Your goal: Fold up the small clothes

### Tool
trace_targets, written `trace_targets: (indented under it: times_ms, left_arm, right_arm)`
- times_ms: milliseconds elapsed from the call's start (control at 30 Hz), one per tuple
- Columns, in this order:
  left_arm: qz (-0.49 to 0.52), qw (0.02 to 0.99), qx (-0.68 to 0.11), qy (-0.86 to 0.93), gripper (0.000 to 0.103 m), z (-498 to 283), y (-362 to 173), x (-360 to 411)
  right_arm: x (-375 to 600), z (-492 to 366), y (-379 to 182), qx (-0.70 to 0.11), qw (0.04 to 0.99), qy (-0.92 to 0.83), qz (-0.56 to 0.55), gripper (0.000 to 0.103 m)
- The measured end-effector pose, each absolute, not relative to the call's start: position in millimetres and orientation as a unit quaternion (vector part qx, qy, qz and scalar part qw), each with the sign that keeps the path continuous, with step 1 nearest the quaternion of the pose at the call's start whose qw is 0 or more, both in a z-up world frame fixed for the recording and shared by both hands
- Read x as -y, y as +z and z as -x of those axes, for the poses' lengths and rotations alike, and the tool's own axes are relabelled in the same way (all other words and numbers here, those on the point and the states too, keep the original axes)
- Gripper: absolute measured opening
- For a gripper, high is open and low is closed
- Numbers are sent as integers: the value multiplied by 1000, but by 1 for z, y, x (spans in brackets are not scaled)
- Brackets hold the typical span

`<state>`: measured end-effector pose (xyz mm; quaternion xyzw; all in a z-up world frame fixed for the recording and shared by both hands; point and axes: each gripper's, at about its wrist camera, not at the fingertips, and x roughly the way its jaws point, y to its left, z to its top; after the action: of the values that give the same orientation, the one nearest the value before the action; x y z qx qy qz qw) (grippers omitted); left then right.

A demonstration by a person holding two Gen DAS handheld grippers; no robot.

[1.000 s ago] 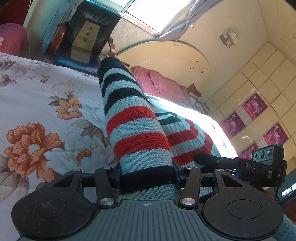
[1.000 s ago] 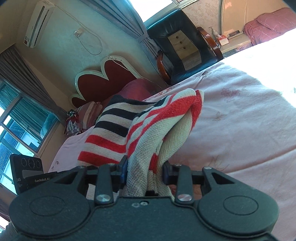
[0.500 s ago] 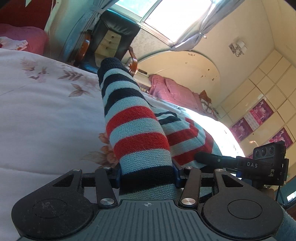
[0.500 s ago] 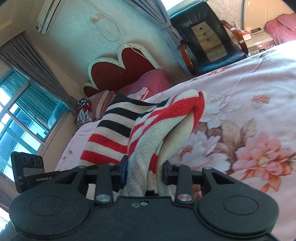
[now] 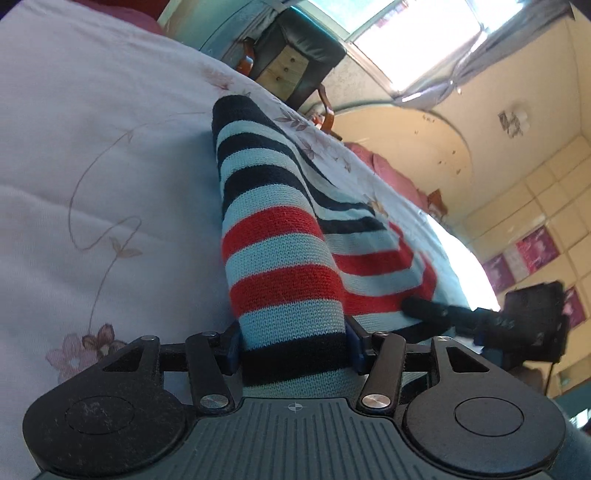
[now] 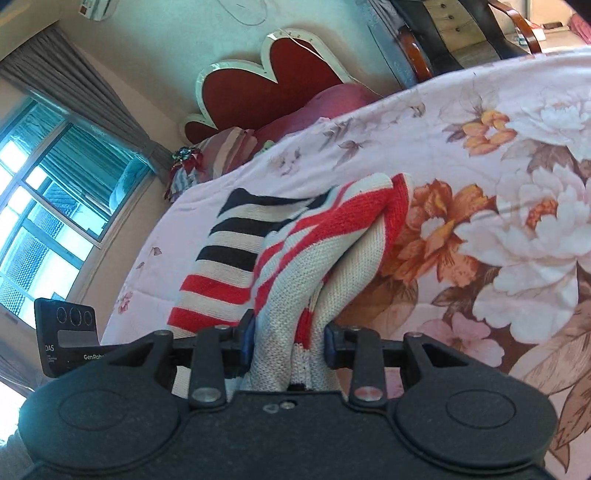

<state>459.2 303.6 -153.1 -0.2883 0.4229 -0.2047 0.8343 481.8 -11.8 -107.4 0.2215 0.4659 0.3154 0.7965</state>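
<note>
Nearest the left wrist camera, the left tongs were pinching a rolled or bunched part of the striped knit garment, a dark navy band of the knit filling the gap between the two blue-padded fingers. From that grip the garment ran forward over the bed as a thick tube of pale blue, red and navy stripes, ending in a dark cuff-like edge, while a flatter part of it spread to the right toward the right tongs, whose dark finger showed against the red stripes there. In the right wrist view, the right tongs were likewise clamped on a gathered fold of the striped knit garment, pale knit with a red stripe squeezed between the fingers, and the cloth rose from them into a folded ridge with a red edge; its navy and red striped part lay to the left on the bed. The left device's camera block showed at the lower left of that view. Under the garment lay the floral bedspread, pale pink with large orange and white flowers. Farther off stood a red heart-shaped headboard, then a black armchair, a curtained window and a bright skylight-like window.
</note>
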Motion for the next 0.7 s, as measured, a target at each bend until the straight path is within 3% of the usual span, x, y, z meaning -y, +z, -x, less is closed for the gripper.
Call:
trace_targets:
  times_ms: [233, 400, 533, 633, 700]
  left_arm:
    - [255, 855, -411, -185, 65, -453, -151, -293]
    - [200, 897, -368, -142, 69, -425, -103, -301]
    - [150, 917, -319, -186, 66, -410, -70, -292]
    - [92, 907, -339, -234, 52, -419, -72, -257]
    - [52, 906, -354, -226, 51, -421, -83, -239]
  right_arm:
    - [23, -476, -134, -485, 788, 283, -252, 34]
    - [30, -466, -100, -470, 820, 247, -215, 46]
    - [39, -442, -57, -431, 841, 277, -174, 37]
    - [20, -429, -44, -432, 836, 315, -127, 26]
    - [1, -421, -48, -442, 829, 333, -78, 23]
